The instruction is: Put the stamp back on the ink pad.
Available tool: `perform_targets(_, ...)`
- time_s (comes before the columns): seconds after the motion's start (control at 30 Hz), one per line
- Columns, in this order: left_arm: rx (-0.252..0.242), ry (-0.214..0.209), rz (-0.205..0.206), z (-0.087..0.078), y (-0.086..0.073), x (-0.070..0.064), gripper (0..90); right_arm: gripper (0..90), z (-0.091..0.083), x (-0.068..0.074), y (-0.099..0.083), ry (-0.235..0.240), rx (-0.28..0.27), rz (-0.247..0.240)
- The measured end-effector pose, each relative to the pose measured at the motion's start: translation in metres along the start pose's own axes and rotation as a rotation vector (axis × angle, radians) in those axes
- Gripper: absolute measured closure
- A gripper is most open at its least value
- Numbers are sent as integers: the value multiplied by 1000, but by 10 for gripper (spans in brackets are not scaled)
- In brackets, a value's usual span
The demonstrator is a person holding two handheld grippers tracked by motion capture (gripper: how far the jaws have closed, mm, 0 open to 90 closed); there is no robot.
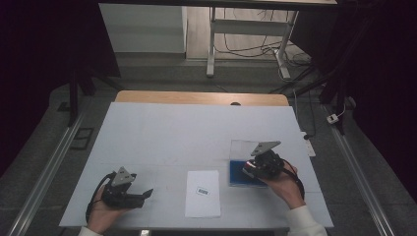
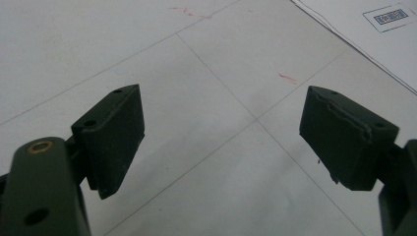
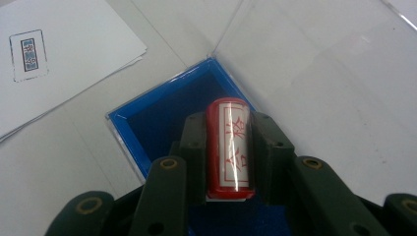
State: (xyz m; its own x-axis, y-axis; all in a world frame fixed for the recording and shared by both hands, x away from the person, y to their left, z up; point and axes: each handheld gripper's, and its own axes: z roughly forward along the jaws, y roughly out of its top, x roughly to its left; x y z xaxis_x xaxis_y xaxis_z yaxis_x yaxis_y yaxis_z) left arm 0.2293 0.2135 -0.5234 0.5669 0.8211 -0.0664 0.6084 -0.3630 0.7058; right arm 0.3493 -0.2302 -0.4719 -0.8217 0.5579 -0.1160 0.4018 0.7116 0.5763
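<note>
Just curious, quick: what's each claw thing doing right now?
Left gripper: open, holding nothing.
Right gripper: closed on a red stamp over the blue ink pad.

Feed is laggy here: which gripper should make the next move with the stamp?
Right. The right gripper is shut on the red stamp over the blue ink pad box; the left gripper is open, holding nothing, beside the paper.

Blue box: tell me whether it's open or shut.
Open. The blue box has its clear lid swung back, and the right gripper holds a red stamp over it.
</note>
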Motion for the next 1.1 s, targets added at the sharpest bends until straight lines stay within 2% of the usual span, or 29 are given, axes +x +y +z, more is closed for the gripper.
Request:
perform_targets(0.1, 0, 1, 2, 0, 0, 0, 176, 671, -1, 1, 0, -1, -12, -5)
perform_targets(0.17, -1, 0, 1, -1, 0, 0, 177, 578, -3, 2, 0, -7, -27, 1)
perform_targets(0.27, -4, -1, 0, -1, 0, 0, 176, 479, -11, 4, 0, -9, -91, 14)
perform_targets(0.43, -7, -7, -5, -1, 0, 0, 176, 395, -24, 6, -8, -17, -159, 35)
perform_targets(0.53, -13, -12, -7, -3, 0, -1, 176, 359, -30, 11, -20, -22, -208, 53)
perform_targets(0.67, -21, -14, -9, -4, 0, -1, 176, 314, -38, 14, -36, -43, -237, 74)
perform_targets(0.8, -29, -19, -2, -5, -1, -3, 176, 309, -43, 17, -58, -73, -258, 88)
perform_targets(0.97, -32, -18, 7, -6, -2, -5, 177, 306, -48, 12, -86, -75, -292, 150)
perform_targets(1.1, -37, -15, 8, -7, -2, -7, 177, 305, -47, 9, -101, -75, -310, 164)
